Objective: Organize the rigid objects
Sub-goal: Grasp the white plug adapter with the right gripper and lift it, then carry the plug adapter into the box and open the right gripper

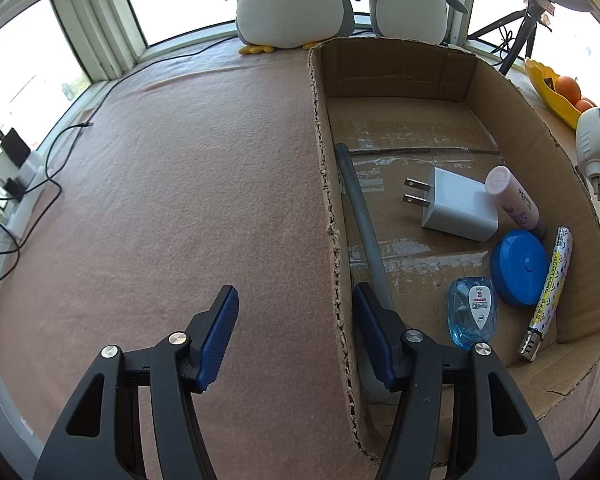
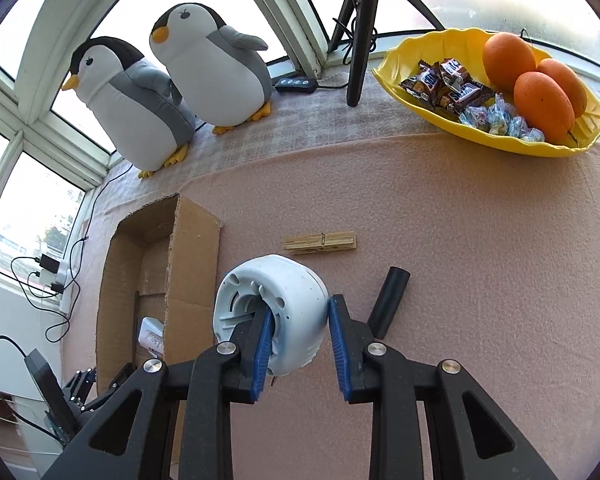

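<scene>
My left gripper (image 1: 296,292) stands open astride the left wall of the cardboard box (image 1: 332,184), one finger outside, one inside. In the box lie a grey rod (image 1: 360,216), a white charger (image 1: 456,206), a pink-capped tube (image 1: 514,200), a blue round disc (image 1: 520,266), a clear blue bottle (image 1: 472,312) and a patterned lighter (image 1: 550,292). My right gripper (image 2: 300,312) is shut on a white round plug-in device (image 2: 296,304), one finger in its hollow back, held above the pink cloth. The device (image 1: 590,144) hangs right of the box. A wooden clothespin (image 2: 320,243) and a black cylinder (image 2: 388,304) lie on the cloth.
The box (image 2: 196,264) lies left of the held device. Two plush penguins (image 2: 132,108) sit by the window. A yellow dish (image 2: 420,46) with oranges and sweets stands at the back right, beside a black tripod (image 2: 360,40). Cables and chargers (image 1: 16,160) lie at the left edge.
</scene>
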A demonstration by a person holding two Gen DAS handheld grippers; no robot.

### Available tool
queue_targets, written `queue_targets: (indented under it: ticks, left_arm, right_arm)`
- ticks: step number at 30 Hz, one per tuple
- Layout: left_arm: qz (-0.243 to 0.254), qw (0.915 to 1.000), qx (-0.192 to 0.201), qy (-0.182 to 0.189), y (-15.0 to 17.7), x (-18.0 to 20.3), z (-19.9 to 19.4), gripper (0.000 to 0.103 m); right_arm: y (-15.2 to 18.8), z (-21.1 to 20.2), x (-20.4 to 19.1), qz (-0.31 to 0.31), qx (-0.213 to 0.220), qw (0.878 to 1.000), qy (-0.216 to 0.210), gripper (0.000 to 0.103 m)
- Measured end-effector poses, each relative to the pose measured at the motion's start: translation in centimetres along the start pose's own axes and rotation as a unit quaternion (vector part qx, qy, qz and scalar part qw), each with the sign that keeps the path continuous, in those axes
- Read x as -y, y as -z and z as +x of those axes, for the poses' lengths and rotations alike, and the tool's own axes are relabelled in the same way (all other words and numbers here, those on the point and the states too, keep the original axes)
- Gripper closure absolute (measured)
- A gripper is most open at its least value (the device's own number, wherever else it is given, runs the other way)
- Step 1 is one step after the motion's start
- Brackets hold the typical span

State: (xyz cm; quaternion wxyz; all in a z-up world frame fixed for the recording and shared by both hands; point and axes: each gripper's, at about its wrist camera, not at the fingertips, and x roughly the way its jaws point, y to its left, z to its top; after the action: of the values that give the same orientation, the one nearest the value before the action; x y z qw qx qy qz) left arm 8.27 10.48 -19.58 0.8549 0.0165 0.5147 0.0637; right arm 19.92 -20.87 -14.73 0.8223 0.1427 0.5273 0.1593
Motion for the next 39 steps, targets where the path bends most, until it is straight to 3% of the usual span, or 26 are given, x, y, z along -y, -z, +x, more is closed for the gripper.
queue_targets:
  ticks: [7,20,39]
  left_arm:
    - [-0.002,1.0000,0.001,0.002,0.0,-0.1,0.0,0.043]
    - [-0.004,1.0000,0.002,0.002,0.1,0.0,0.0,0.043]
    - [-0.007,0.9999,0.005,0.013,0.2,-0.4,0.2,0.043]
  right_arm:
    - [-0.6,-0.8,-4.8,-0.051,0.024,0.998,-0.021,0.079]
    - [-0.4,2.3,-10.8,-0.104,0.014,0.994,-0.040,0.079]
    - [0.0,5.5,-13.3,-0.132,-0.018,0.991,-0.019,0.077]
